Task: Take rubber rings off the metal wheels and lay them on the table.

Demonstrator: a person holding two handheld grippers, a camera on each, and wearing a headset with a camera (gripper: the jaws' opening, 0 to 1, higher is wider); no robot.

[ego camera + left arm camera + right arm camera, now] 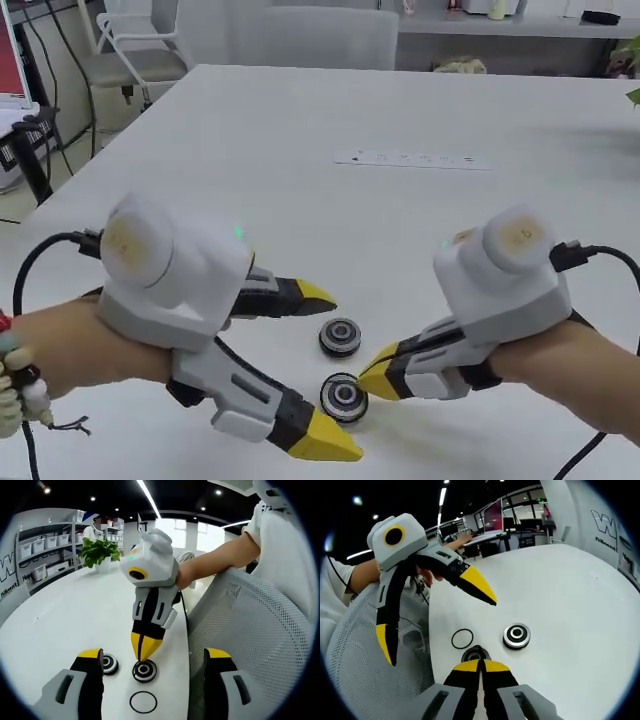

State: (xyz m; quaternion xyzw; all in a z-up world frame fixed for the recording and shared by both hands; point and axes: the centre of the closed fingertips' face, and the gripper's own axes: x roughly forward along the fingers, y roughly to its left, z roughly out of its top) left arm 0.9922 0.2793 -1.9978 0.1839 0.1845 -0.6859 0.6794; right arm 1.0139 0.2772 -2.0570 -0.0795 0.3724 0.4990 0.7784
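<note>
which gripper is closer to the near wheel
Right. The right gripper is shut, tip at the near wheel; the left gripper is open, jaws spread to either side, clear of it.

Table (pixel 300 150) open across upper half of head view; power strip (pixel 412 158) upper centre. Wheels (pixel 340 337) block lower centre.

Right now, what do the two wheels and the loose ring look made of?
Far wheel and near wheel: shiny silvery faces, likely metal; dark bands, possibly rubber. Loose ring: thin, matte black, probably rubber.
</note>
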